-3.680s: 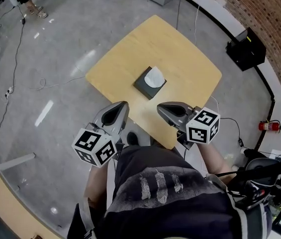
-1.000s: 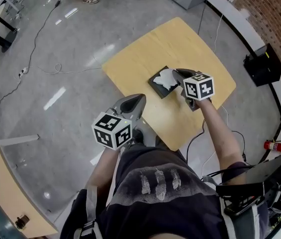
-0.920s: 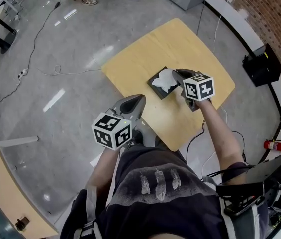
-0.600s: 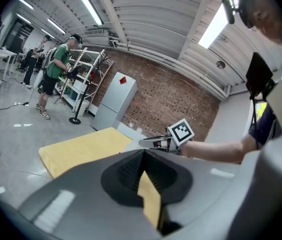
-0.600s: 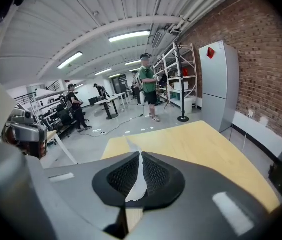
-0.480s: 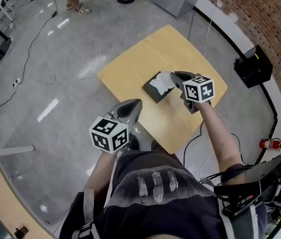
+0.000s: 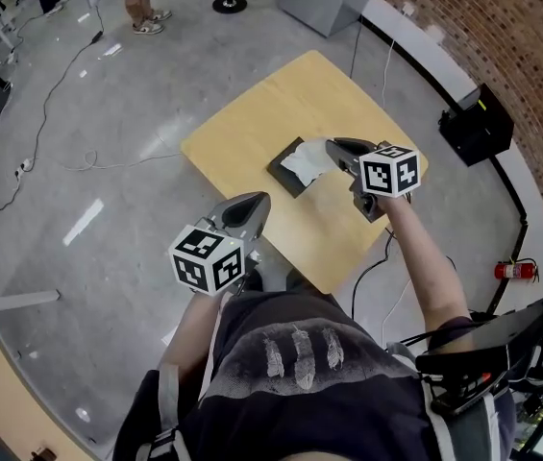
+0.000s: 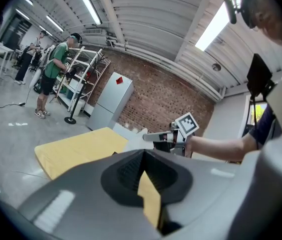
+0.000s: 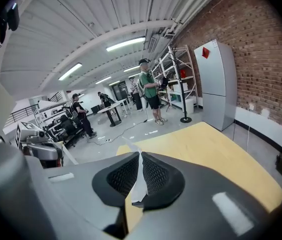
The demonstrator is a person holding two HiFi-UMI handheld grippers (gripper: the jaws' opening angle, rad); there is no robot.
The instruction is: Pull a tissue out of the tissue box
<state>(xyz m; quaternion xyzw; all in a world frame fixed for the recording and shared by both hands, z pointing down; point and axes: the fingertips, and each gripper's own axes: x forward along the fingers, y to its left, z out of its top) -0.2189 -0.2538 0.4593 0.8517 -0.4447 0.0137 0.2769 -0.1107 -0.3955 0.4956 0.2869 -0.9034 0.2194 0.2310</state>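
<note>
Right gripper (image 7: 334, 149) jaws closed on a white tissue (image 7: 304, 159) over the dark tissue box (image 7: 284, 177) on the wooden table (image 7: 281, 94).

The tissue and gripper cover much of the box from above, and in both gripper views it is hidden behind the gripper bodies. The right gripper view shows only a thin strip of the sheet (image 9: 138, 181) between the pads. The left gripper (image 7: 250, 205) hangs at the table's near edge, jaws closed and empty. A red label (image 9: 206, 52) on the grey cabinet (image 9: 215, 84) is too small to read.

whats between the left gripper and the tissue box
Only bare table: the head view shows nothing lying between the left gripper and the tissue box.
</note>
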